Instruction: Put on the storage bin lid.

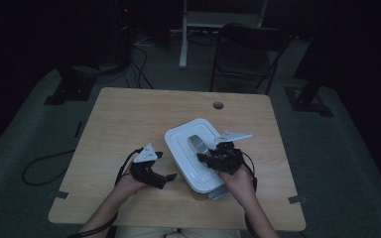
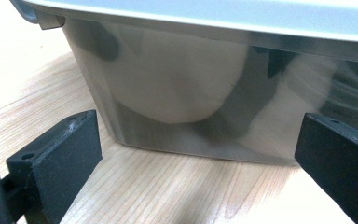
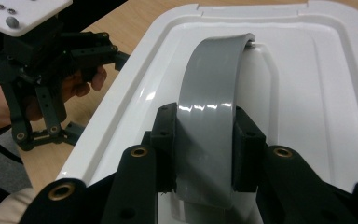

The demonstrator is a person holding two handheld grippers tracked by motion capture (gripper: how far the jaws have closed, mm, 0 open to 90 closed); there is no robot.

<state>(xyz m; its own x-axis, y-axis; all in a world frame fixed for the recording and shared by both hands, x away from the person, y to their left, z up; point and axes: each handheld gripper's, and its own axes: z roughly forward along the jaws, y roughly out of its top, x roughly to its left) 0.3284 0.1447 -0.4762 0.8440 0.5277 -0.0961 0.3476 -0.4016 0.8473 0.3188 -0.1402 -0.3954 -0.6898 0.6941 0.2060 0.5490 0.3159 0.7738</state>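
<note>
A white lidded container [image 1: 186,141] stands on the wooden table [image 1: 129,119], right of centre. A grey arched handle [image 1: 196,144] runs across its lid [image 3: 307,93]. My right gripper [image 1: 207,157] reaches over the near end of the lid, its jaws pressed on both sides of the grey handle [image 3: 209,93]. My left gripper [image 1: 166,177] sits low at the container's left side. Its jaws stand wide apart just short of the glossy side wall [image 2: 177,88], with nothing between them. A hand [image 3: 81,84] holding that gripper shows at the left of the right gripper view.
The table has a round cable hole [image 1: 218,105] near its far edge. A dark chair [image 1: 248,54] and a white frame [image 1: 213,20] stand behind the table. Cables [image 1: 44,168] lie on the floor to the left. The room around is dim.
</note>
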